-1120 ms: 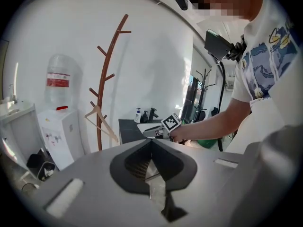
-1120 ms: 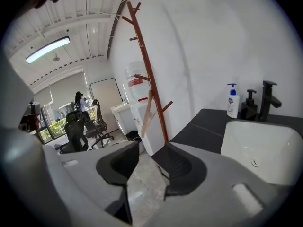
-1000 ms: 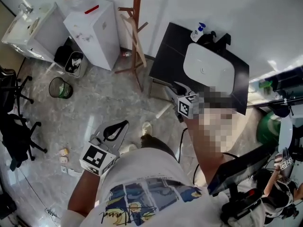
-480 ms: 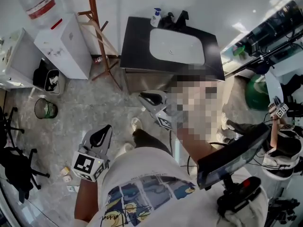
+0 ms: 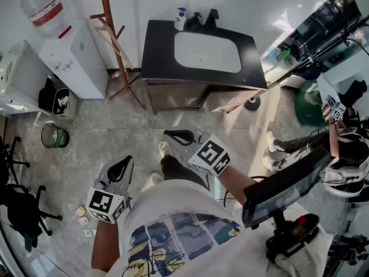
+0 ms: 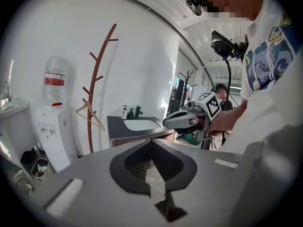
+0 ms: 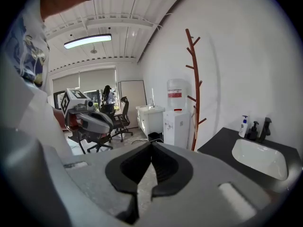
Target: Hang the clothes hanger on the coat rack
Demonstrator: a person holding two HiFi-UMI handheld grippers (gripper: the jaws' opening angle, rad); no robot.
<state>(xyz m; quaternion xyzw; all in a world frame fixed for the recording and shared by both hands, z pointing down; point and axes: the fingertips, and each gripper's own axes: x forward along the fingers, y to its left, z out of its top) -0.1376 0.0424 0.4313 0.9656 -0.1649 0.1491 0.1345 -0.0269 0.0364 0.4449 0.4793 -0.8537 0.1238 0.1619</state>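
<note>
Locates the clothes hanger (image 6: pixel 93 118) hung on a lower peg of the coat rack (image 7: pixel 196 122), at 11 o'clock in the head view, between the water dispenser (image 5: pixel 72 59) at 10 o'clock and the black table (image 5: pixel 158 56) with its basin at 12 o'clock. Finds the hanger in that same seat a second ago, so no change there. Records the change at the right tongs (image 7: pixel 150 148) instead: jaws just closing, now pressed together with nothing between them, and the hand drawn back from the table front toward the body. Records the left tongs (image 6: pixel 151 148) likewise closed and empty, low at 8 o'clock. Places both tongs well apart from the rack. Judges the hanging as done and the closing as a wind-down after release; sees no step left beyond confirming a settled hook.
</note>
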